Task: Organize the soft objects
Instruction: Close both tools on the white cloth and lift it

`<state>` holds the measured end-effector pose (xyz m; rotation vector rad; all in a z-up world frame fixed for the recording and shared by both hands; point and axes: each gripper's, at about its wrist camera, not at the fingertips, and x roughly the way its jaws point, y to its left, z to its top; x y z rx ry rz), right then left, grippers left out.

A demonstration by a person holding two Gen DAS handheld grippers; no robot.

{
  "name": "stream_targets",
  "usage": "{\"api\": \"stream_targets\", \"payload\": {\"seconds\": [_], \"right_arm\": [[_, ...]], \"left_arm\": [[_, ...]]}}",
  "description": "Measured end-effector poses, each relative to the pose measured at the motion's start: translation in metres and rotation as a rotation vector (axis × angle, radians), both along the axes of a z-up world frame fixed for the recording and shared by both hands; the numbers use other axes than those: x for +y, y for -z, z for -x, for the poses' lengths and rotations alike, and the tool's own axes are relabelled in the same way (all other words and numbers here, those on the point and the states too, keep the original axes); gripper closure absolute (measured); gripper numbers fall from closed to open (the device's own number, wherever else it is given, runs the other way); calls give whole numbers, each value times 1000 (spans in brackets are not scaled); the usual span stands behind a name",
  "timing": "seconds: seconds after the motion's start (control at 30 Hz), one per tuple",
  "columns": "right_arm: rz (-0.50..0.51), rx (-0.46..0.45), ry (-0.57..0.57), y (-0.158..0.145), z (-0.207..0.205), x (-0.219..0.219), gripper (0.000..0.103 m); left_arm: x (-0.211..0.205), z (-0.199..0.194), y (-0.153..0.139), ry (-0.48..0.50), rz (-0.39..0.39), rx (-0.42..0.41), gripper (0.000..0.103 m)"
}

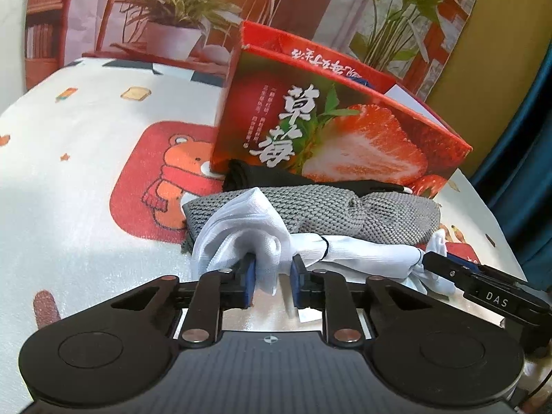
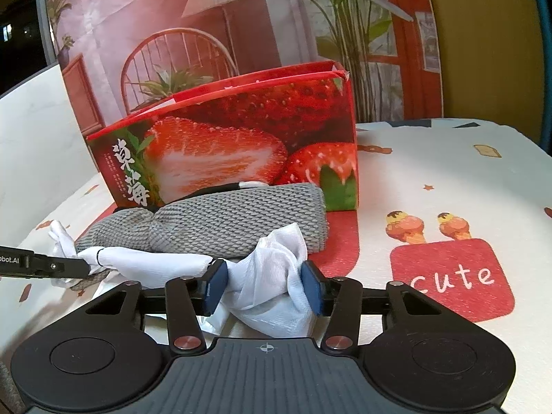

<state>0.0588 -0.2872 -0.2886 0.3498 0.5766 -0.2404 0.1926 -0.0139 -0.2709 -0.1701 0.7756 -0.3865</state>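
A white cloth lies stretched along the table in front of a grey knitted cloth. My left gripper is shut on one bunched end of the white cloth. My right gripper grips the other bunched end between its blue pads, jaws still fairly wide around the bunch. Each gripper shows in the other's view, the right one at the right, the left one at the left. A black cloth lies behind the grey cloth, against the strawberry box.
The open red strawberry box stands upright just behind the cloths. The table has a white cover with cartoon prints. A printed backdrop with plants stands behind the table. A blue curtain hangs at the right.
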Motion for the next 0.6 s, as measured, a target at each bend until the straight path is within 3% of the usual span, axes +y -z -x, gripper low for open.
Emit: {"api": "stream_targets", "payload": {"seconds": [0.3, 0.6], "right_arm": [[-41, -26, -8, -9, 5, -1, 85], [-40, -113, -23, -41, 6, -1, 90]], "left_arm": [[-3, 11, -26, 25, -10, -111, 87], [1, 14, -52, 11, 1, -186, 87]]}}
